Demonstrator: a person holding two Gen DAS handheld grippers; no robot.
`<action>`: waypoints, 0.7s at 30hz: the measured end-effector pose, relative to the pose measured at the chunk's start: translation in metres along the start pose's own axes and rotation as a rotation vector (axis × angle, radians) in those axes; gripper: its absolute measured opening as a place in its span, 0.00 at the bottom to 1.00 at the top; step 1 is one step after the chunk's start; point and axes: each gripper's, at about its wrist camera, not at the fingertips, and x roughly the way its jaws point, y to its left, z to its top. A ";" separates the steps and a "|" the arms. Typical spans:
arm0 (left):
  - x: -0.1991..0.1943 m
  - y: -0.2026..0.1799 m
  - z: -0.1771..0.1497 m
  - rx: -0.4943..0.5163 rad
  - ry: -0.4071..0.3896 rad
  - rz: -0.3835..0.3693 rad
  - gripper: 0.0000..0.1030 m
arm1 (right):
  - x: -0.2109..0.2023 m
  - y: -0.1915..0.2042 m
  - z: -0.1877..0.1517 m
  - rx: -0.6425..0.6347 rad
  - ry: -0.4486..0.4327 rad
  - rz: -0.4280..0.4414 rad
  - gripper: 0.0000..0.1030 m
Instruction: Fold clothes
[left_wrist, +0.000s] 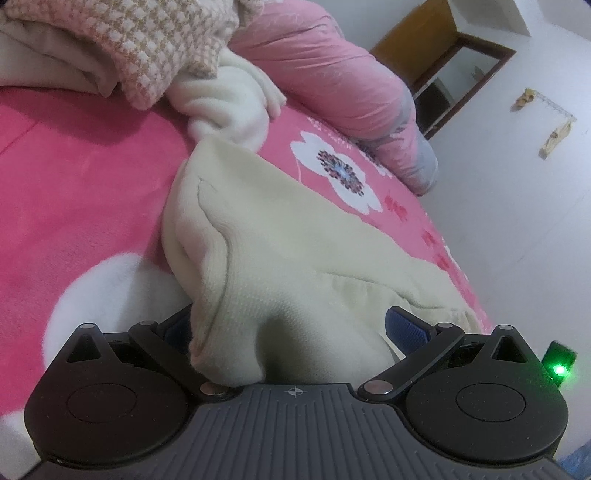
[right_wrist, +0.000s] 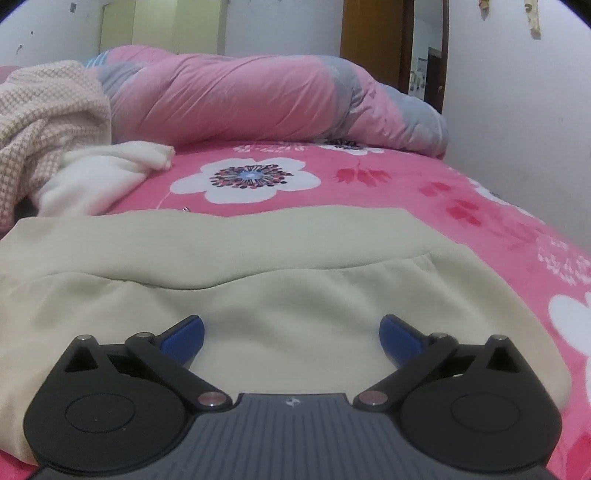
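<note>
**Mia:** Where is the cream garment (right_wrist: 280, 302) lying?

**Ben:** It is lying on the bed (right_wrist: 480, 221), on the pink flower blanket (left_wrist: 74, 184). It is reaching close to the bed's side edge by the white wall (left_wrist: 517, 203). One fold is lying flat across it.

**Mia:** What are the right tongs (right_wrist: 291, 341) doing?

**Ben:** They are standing wide apart. The blue pads (right_wrist: 400, 338) are sitting just over the cream cloth, and they are not pinching anything.

**Mia:** And the left tongs (left_wrist: 291, 332)?

**Ben:** A bunched-up corner of the cream garment (left_wrist: 266, 258) is sitting between them. The cloth is hiding most of one blue pad. The other pad (left_wrist: 406, 328) is showing beside the cloth. I cannot tell if they are squeezing it or just standing around it.

**Mia:** What else is on the bed?

**Ben:** A fluffy white garment (left_wrist: 229, 99) is lying past the cream one, toward the far end. A checked tan cloth (left_wrist: 147, 40) is piling up next to it. A big pink quilt (right_wrist: 240, 99) is sitting rolled up along the far edge.
</note>
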 end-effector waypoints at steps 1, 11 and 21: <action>-0.001 0.000 0.000 0.002 0.003 0.000 1.00 | -0.001 -0.003 0.002 0.009 -0.007 -0.003 1.00; 0.000 0.003 -0.001 -0.064 -0.019 -0.003 1.00 | 0.008 -0.016 0.000 0.015 0.031 0.035 1.00; 0.000 -0.001 0.001 -0.058 -0.008 0.024 1.00 | 0.001 -0.015 -0.007 -0.006 -0.013 0.074 1.00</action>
